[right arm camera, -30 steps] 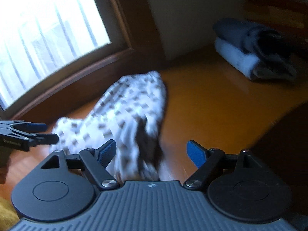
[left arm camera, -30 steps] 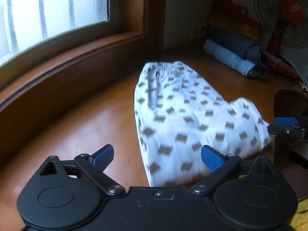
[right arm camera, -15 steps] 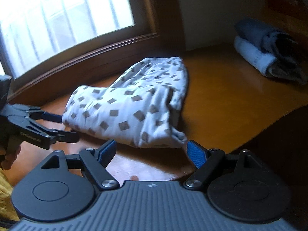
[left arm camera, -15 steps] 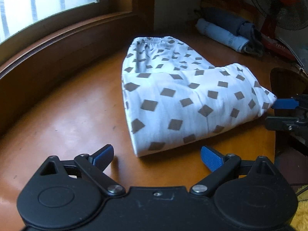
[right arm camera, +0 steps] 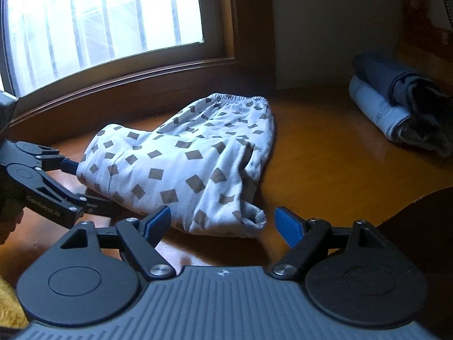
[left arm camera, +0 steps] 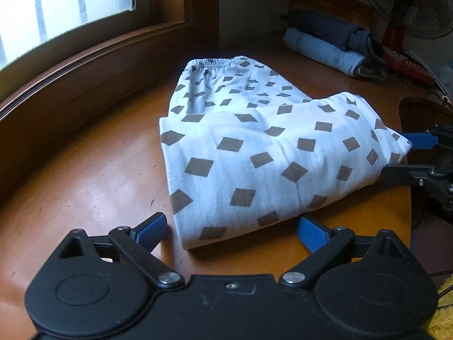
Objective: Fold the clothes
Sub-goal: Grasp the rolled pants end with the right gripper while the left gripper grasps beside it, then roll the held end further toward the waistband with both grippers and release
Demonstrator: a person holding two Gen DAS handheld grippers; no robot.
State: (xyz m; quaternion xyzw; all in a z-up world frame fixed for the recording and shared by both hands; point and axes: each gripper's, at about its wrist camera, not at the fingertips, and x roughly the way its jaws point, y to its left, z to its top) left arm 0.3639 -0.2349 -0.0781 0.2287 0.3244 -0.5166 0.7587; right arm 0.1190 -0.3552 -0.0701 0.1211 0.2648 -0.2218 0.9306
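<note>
On the brown table [left arm camera: 85,175] lay the folded white patterned garment [left arm camera: 254,147], its near edge just beyond and between the spread fingers [left arm camera: 151,228] of the left gripper [left arm camera: 230,228]. The right gripper [right arm camera: 223,223] also stood spread, its fingers flanking the garment's near bunched end. Rolled jeans [right arm camera: 396,107] lay far right.

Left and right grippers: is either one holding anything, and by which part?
Nothing is held. Both the left gripper and right gripper are open, flanking corners of the folded white square-patterned shorts.
</note>
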